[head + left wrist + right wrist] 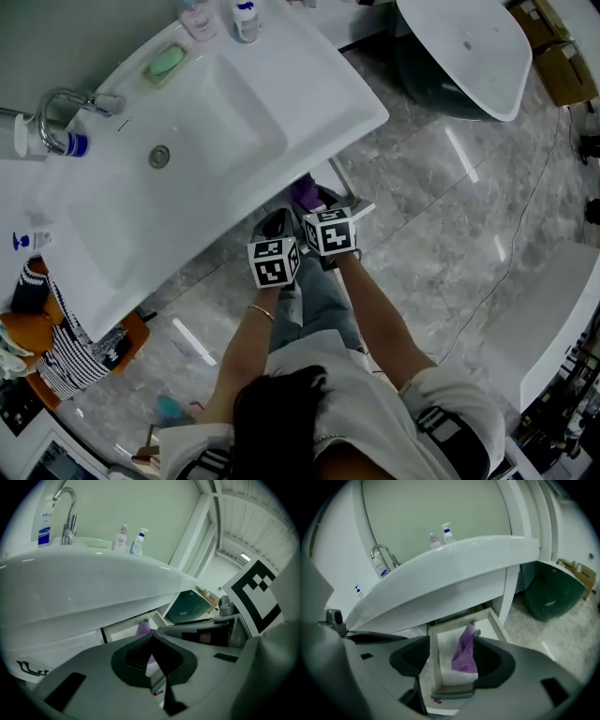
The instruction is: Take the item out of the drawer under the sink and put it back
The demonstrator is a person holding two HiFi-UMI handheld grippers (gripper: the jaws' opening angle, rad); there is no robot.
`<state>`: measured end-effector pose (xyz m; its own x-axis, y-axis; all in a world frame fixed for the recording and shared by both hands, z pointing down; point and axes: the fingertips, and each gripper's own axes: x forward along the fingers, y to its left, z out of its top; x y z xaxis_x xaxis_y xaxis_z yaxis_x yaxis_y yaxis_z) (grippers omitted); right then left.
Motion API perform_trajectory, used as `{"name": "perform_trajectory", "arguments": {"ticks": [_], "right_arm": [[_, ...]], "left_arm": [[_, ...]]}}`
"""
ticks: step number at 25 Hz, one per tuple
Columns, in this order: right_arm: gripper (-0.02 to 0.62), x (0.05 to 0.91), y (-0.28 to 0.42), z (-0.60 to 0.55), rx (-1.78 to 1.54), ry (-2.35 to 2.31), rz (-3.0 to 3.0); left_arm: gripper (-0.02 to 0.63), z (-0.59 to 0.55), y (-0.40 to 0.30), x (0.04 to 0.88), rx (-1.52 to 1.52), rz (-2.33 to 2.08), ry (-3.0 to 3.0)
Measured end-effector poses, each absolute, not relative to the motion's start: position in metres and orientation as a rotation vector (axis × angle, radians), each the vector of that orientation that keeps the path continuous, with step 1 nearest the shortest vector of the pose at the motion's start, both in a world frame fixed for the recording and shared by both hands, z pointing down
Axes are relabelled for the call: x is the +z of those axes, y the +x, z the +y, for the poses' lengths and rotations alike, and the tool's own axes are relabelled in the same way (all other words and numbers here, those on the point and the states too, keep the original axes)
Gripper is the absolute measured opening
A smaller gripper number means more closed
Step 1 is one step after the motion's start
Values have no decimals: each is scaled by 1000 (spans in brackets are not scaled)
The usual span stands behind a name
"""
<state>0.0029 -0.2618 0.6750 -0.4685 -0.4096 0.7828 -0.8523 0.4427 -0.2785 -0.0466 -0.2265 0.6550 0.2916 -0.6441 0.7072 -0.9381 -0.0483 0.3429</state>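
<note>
Hands: a person's two forearms reach forward side by side, each holding a gripper with a black-and-white marker cube on top, close together below the sink's near edge.
Left gripper [151, 641]: clenched – its dark ribbed pads meet at the tips with nothing between them; it points down towards the drawer opening.
Right gripper [452, 660]: released, jaws spread wide to either side of the drawer; the pads press on nothing.
Drawer: shallow white pull-out drawer [433, 667] with a pale lining, pulled out from under the sink, its front wall nearest.
Cloth: crumpled purple cloth [465, 656] lying inside the drawer on the lining, towards its right half, just beside the right jaw's pad – whether it brushes the pad I cannot tell.
Floor: grey marbled tile floor [441, 206] under and to the right of the drawer.
Sink: broad white rectangular washbasin [216, 122] overhanging the drawer.
Tap: curved chrome tap [56, 108] at the far left of the basin.
Far edge: green bar of soap [166, 62] and small plastic bottles [246, 19] along the back rim.
Far right: large round tub, dark outside and white inside [469, 47], standing on the floor well apart from the sink.
</note>
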Motion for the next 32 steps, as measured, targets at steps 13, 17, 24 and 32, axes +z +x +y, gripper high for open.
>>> {"name": "perform_trajectory", "arguments": {"ticks": [13, 17, 24, 32], "right_arm": [[301, 735, -2, -287, 944, 980, -2016], [302, 751, -1, -288, 944, 960, -1996], [305, 776, -7, -291, 948, 907, -1984], [307, 804, -10, -302, 929, 897, -1925]], "left_arm": [[5, -248, -55, 708, 506, -1467, 1673], [5, -251, -58, 725, 509, -1479, 1633], [5, -256, -61, 745, 528, -1483, 1606], [5, -260, -64, 761, 534, -1492, 1572]]}}
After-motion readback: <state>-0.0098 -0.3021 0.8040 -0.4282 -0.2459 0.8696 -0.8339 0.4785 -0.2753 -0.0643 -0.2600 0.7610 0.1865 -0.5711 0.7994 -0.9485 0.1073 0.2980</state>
